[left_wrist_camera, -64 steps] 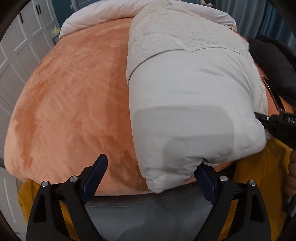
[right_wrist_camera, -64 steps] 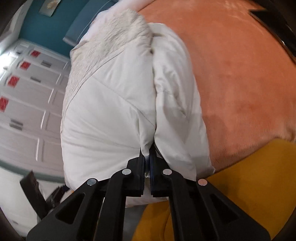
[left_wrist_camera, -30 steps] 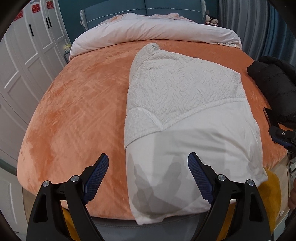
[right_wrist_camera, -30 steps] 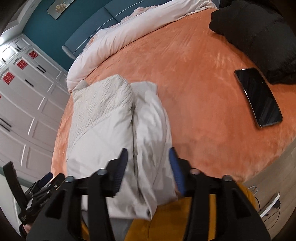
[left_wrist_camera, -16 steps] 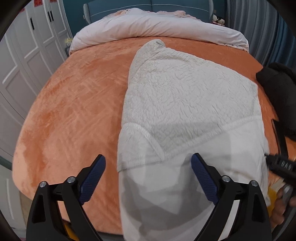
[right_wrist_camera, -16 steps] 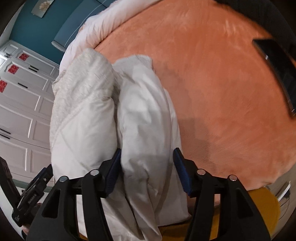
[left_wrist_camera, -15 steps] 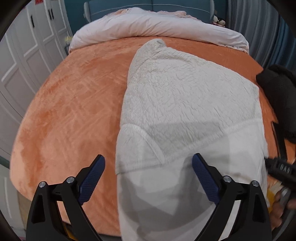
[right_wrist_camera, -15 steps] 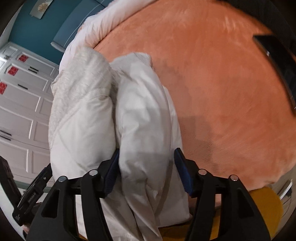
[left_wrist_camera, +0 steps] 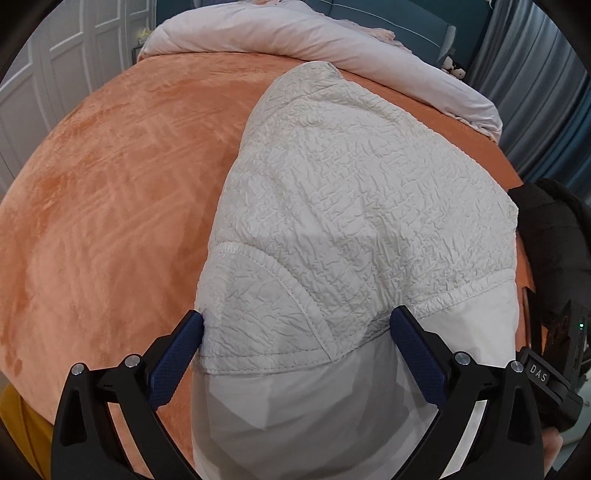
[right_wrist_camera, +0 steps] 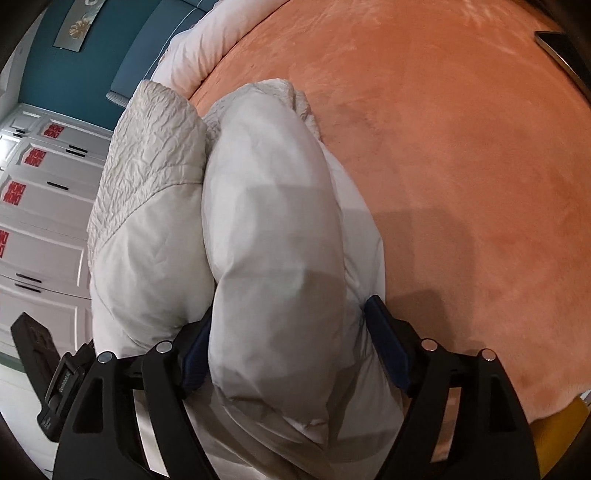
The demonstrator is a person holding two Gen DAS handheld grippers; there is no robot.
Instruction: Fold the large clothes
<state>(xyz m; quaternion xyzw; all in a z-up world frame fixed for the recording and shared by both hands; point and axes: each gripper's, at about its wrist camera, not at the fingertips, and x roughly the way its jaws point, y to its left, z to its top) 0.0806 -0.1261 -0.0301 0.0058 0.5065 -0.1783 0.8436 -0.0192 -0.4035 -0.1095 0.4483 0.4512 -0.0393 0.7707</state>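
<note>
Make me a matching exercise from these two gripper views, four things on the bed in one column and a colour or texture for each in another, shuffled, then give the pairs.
Things
1. bed cover
2. jacket
3. duvet
4. dark garment

Descriptions
A. pale pink, rolled along the head of the bed
B. black, at the right edge of the bed
C. orange plush
D. white, crinkled upper part and smooth lower part

Pairs: 1-C, 2-D, 3-A, 4-B
</note>
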